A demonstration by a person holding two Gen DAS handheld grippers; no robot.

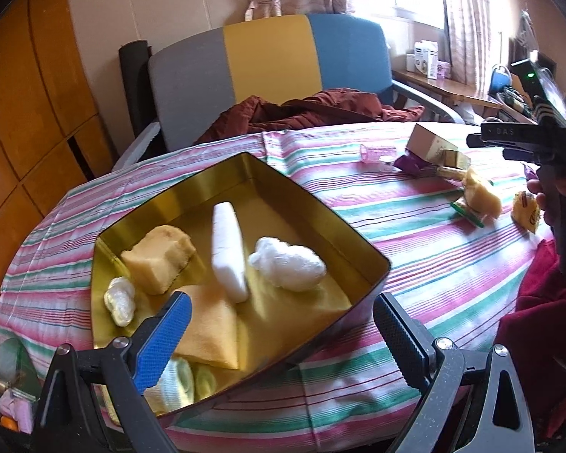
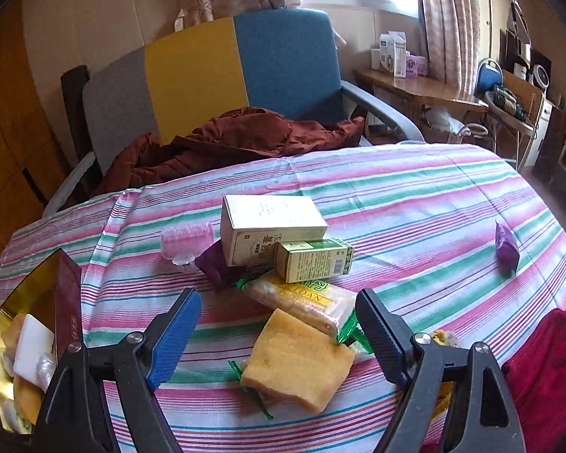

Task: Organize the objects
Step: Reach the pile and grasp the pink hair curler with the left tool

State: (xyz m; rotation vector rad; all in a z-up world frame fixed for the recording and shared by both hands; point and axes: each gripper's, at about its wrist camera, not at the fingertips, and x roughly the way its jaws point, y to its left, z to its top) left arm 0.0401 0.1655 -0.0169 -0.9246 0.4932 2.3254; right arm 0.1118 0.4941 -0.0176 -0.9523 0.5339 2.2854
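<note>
striped tablecloth [image 2: 415, 204] covers the table | gold tin [image 1: 192, 196] at its left side holds a sponge block [image 1: 158, 260], foam bar [image 1: 228, 249], white wad [image 1: 286, 266] | left gripper [image 1: 283, 336] spread over the tin's near rim | right gripper [image 2: 279, 334] spread above yellow sponge [image 2: 298, 368] lying on snack packets [image 2: 305, 302], near two boxes [image 2: 268, 226]

One gold tin [image 1: 313, 204] holds two yellow sponge pieces: a thick block [image 1: 158, 260] and a flat sheet [image 1: 211, 324]. With them lie one long white foam bar [image 1: 228, 249], one large white fluffy wad [image 1: 286, 266] and one small one [image 1: 120, 300]. On the striped tabletop [image 2: 415, 204] there are two cartons, one large [image 2: 268, 226] and one small green [image 2: 313, 258], one more yellow sponge [image 2: 298, 362], one pink ribbed cup [image 2: 186, 241], and two purple packets, one under the cartons [image 2: 219, 268] and one apart [image 2: 506, 249]. At least two green-edged snack wrappers show: [image 2: 309, 302] and [image 2: 253, 392].
</note>
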